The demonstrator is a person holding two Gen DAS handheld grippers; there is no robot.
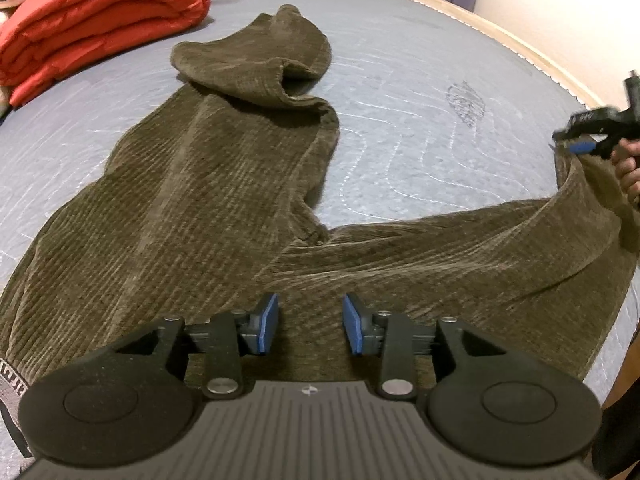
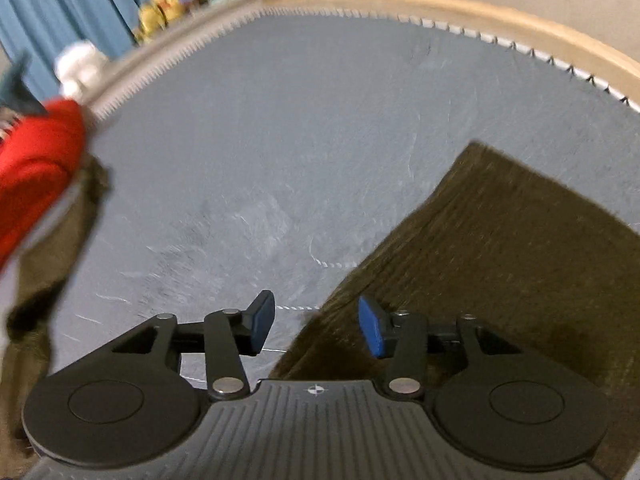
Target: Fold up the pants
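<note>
Left gripper [image 1: 311, 322] released above the waist of the olive corduroy pants [image 1: 208, 184] spread on the grey bed [image 1: 420, 80], right gripper [image 2: 317, 326] released over one leg's edge, other leg crumpled farther off beside a red quilt [image 1: 92, 20].

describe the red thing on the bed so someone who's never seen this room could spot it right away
Start from the grey-blue quilted mattress that fills the room. At its far left corner, beyond the olive corduroy pants, lies a red puffy comforter folded into a thick roll. It is the only bright red thing there, smooth and padded where the pants are dull and ribbed.
</note>
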